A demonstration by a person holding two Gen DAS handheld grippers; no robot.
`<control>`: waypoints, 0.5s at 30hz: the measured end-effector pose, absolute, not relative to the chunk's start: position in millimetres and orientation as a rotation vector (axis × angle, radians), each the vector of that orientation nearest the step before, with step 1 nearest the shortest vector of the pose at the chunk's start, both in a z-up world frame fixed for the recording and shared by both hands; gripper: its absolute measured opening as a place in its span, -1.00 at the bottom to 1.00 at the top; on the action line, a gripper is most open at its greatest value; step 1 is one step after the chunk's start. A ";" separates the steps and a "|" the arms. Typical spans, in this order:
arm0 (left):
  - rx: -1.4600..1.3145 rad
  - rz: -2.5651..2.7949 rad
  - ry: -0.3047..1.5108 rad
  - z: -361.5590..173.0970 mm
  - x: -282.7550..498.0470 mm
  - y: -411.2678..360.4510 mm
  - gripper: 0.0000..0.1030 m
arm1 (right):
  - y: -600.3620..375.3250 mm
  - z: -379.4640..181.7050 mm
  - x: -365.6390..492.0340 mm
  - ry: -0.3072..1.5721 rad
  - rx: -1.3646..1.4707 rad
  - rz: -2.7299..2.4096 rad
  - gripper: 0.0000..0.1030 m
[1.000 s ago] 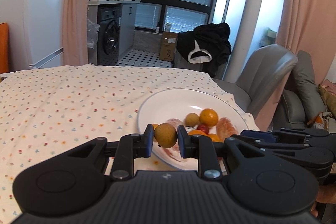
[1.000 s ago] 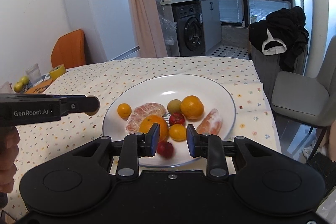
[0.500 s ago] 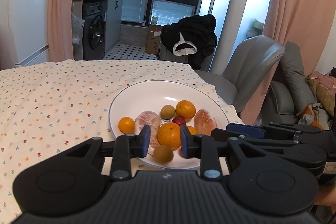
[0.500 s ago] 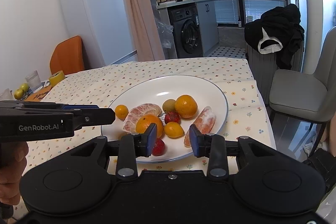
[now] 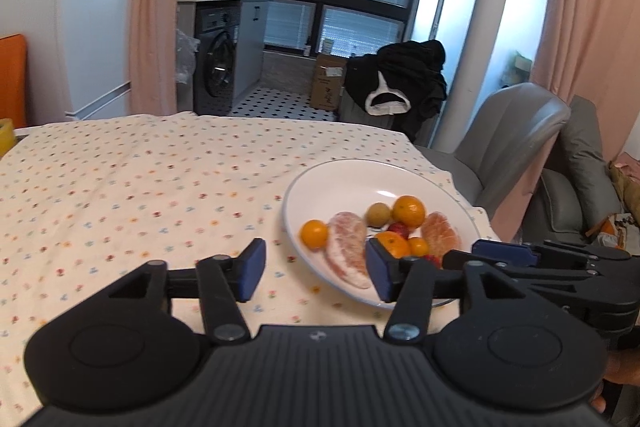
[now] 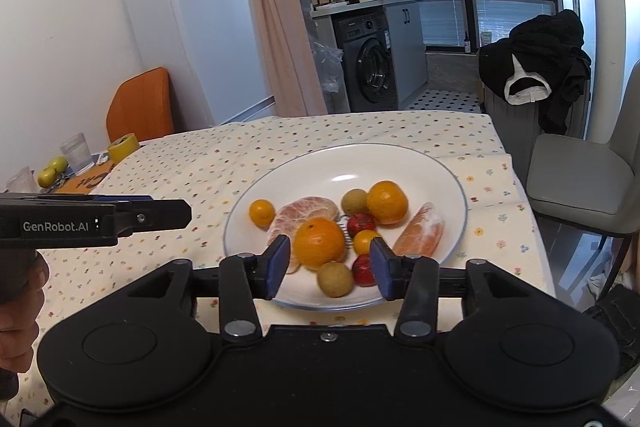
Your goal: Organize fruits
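A white plate (image 6: 440,167) on the flowered tablecloth holds several fruits. Among them are a big orange (image 6: 319,243), another orange (image 6: 387,202), two peeled citrus pieces (image 6: 304,213), red fruits (image 6: 361,224), and a small brown round fruit (image 6: 335,279) at the near rim. My right gripper (image 6: 328,267) is open, just in front of that near rim, with nothing held. My left gripper (image 5: 315,273) is wide open and empty over the cloth at the plate's (image 5: 304,183) left edge. In the right wrist view the left gripper (image 6: 152,215) is left of the plate.
A grey chair (image 6: 580,167) stands past the table's right edge. At the table's far left are a glass (image 6: 76,153), a yellow tape roll (image 6: 122,147) and green apples (image 6: 52,171). Open tablecloth (image 5: 140,187) lies left of the plate.
My left gripper let go of the small brown fruit, which now lies at the plate's near rim. It opened wide and drew back left. The right gripper's jaws spread a little.
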State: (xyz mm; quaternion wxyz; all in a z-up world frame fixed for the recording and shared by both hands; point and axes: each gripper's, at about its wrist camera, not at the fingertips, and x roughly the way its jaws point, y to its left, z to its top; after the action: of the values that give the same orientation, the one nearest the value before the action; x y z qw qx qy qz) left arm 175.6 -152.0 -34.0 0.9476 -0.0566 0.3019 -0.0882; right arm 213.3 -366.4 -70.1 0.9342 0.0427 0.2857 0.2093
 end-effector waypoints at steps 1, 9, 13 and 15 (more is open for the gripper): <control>-0.117 -0.174 0.614 -33.6 173.5 -148.7 0.14 | -365.0 -69.7 211.9 0.584 0.087 0.429 -0.01; -0.124 -0.119 0.600 -31.8 154.8 -122.1 0.54 | -351.6 -63.6 198.6 0.576 0.075 0.440 0.36; -0.117 -0.085 0.599 -31.5 145.1 -109.5 0.67 | -343.2 -59.7 191.1 0.567 0.073 0.453 0.59; -0.116 -0.066 0.594 -30.6 139.6 -102.4 0.73 | -338.8 -58.4 188.1 0.566 0.076 0.458 0.70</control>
State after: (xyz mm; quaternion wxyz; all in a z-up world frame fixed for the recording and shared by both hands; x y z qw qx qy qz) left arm 139.6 -102.4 -30.6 0.9540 -0.0572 0.2925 -0.0327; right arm 188.1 -338.8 -58.4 0.9337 0.0373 0.2769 0.2240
